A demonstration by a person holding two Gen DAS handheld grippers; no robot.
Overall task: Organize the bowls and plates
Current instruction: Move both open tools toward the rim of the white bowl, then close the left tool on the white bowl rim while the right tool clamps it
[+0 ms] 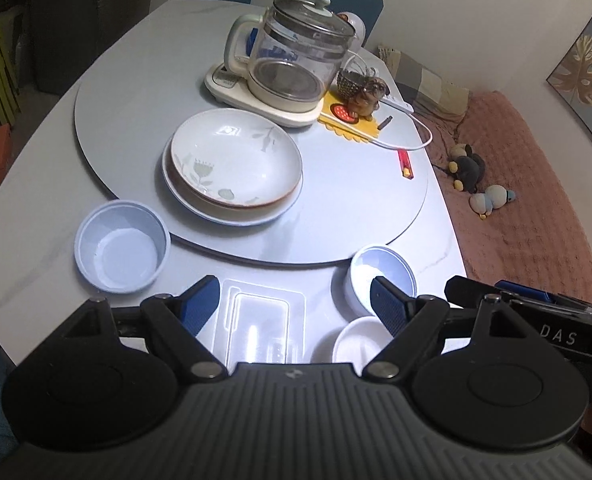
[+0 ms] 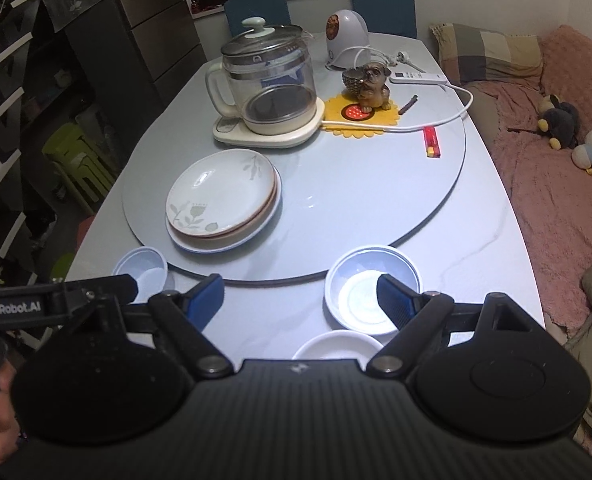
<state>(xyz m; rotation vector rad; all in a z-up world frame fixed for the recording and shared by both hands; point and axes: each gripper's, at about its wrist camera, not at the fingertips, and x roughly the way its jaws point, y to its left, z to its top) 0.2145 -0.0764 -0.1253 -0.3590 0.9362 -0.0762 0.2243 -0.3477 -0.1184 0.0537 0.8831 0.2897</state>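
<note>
The left tool (image 1: 295,304) hung spread and empty over the near edge of the surface (image 1: 36,200), its fingers apart above a clear tray (image 1: 262,320). The right tool (image 2: 299,300) was spread too, gripping nothing, its right finger (image 2: 396,300) in front of a blue bowl (image 2: 372,292). Nearest of all sat a white dish (image 2: 338,346), partly hidden by the tool body, just beside that blue bowl. In the left view the same dish (image 1: 356,340) and bowl (image 1: 382,274) lay to the right of the tray. Off to the left, another blue bowl (image 1: 122,246) stood at the turntable's rim.

Farther out, on the turntable (image 2: 356,208), the plates (image 2: 224,200) were stacked: a floral one on top, a brown-rimmed one under it, a pale blue one at the bottom. A red lighter (image 2: 431,142) lay well apart to their right. Beyond stood a glass kettle (image 2: 270,80) on its base, with a dog figurine (image 2: 370,86) on a yellow mat (image 2: 358,118) beside it, and a white cord (image 2: 436,120) looping past. At the far end were a white appliance (image 2: 346,38) and two blue chairs (image 2: 384,6).
</note>
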